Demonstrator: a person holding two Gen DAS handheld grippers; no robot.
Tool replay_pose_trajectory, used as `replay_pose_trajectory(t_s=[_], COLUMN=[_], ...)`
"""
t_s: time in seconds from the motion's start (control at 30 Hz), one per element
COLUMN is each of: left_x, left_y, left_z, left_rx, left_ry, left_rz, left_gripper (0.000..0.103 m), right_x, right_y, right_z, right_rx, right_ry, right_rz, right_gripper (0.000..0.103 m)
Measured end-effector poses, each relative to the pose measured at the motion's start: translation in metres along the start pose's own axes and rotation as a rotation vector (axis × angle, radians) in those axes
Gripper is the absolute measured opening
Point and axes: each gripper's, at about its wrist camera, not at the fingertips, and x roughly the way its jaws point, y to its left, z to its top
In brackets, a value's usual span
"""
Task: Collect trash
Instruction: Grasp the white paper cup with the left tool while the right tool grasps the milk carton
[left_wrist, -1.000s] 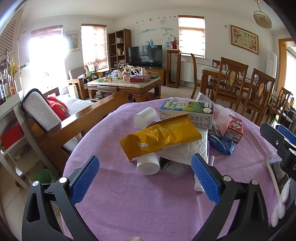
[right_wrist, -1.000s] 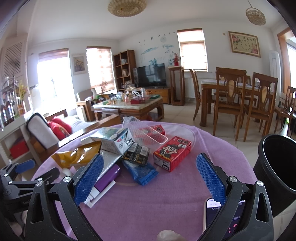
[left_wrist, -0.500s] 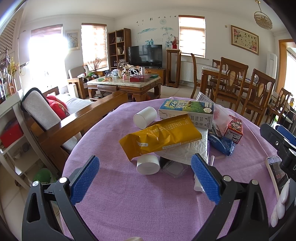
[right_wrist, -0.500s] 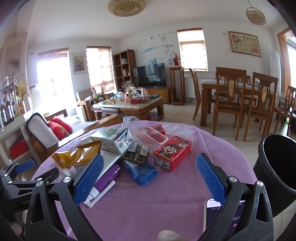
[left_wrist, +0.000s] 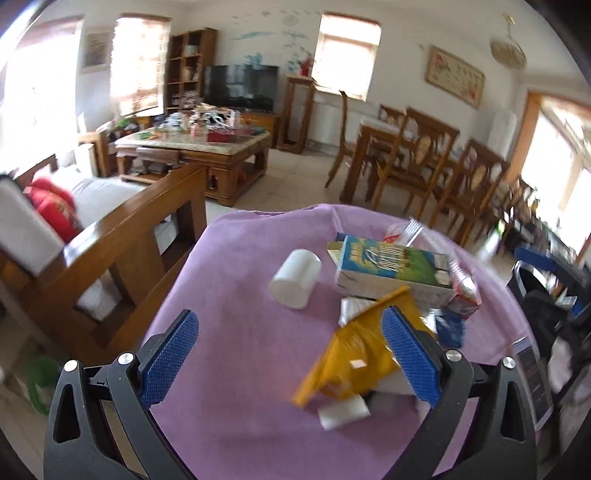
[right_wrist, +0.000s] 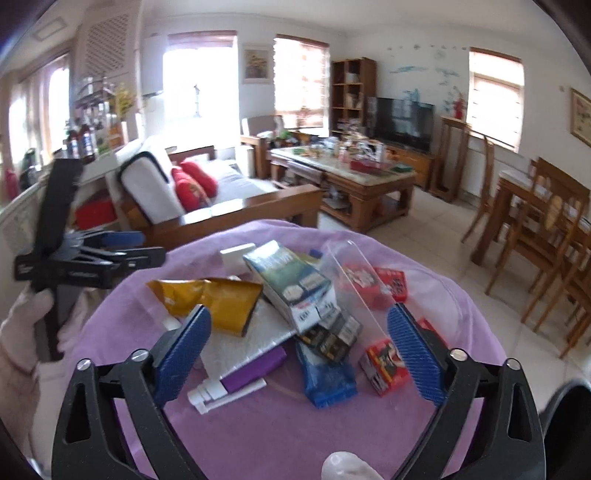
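A pile of trash lies on the round purple-clothed table (left_wrist: 240, 369): a yellow bag (left_wrist: 354, 354), a green-and-blue carton (left_wrist: 391, 269), a white cup on its side (left_wrist: 295, 278), and a second white cup (left_wrist: 343, 411). My left gripper (left_wrist: 291, 354) is open above the table, its right pad over the yellow bag. My right gripper (right_wrist: 299, 350) is open above the pile, over the yellow bag (right_wrist: 218, 299), carton (right_wrist: 291, 284), blue wrapper (right_wrist: 325, 376), red boxes (right_wrist: 384, 363), purple tube (right_wrist: 240, 380) and clear plastic container (right_wrist: 354, 273).
A black bin (right_wrist: 565, 417) stands at the table's right edge. A wooden sofa (left_wrist: 110, 236) is left of the table, dining chairs (left_wrist: 424, 162) behind right, a coffee table (left_wrist: 195, 151) beyond. The left gripper body (right_wrist: 74, 258) shows at left in the right wrist view.
Both grippers have moved forward and turned: the left swung left and over the pile's near side, the right swung left over the pile. Both stay open.
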Motion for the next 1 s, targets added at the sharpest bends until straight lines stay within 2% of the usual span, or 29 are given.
replay_pose_trajectory(t_s=[0.13,0.23,0.33,0.43,0.5,0.6,0.73,0.83,1.0], left_x=[0.043,0.067,0.083,0.094,0.098,0.104,0.101,0.096,0.067], left_y=[-0.007,-0.008,-0.002,0.006,0.009,0.014,0.020,0.023,0.029], left_z=[0.020,0.022,0.018,0.016,0.013,0.012,0.014,0.014,0.020], left_rx=[0.144,0.192,0.190,0.179,0.175,0.132,0.072,0.048,-0.015], left_ry=[0.074,0.114,0.152,0.186,0.209,0.235,0.225,0.208,0.110], left_rz=[-0.049,-0.051,-0.097,-0.132,-0.148,-0.192,-0.236,-0.224,-0.198], left_gripper=[0.098,0.097,0.095,0.081,0.070,0.057,0.041,0.040,0.040], right_x=[0.034,0.058,0.085,0.100,0.107,0.108,0.107,0.103,0.079], right_y=[-0.010,-0.008,-0.006,-0.004,-0.004,-0.008,-0.014,-0.015,-0.020], right_z=[0.018,0.023,0.024,0.020,0.015,0.006,0.008,0.009,0.012], right_rx=[-0.084,-0.159,-0.205,-0.223,-0.216,-0.190,-0.114,-0.091,-0.020], right_ry=[0.071,0.128,0.191,0.221,0.241,0.240,0.224,0.206,0.155], right_rz=[0.139,0.144,0.111,0.105,0.125,0.138,0.176,0.187,0.211], right_gripper=[0.072,0.072,0.072,0.071,0.053,0.051,0.049,0.049,0.049])
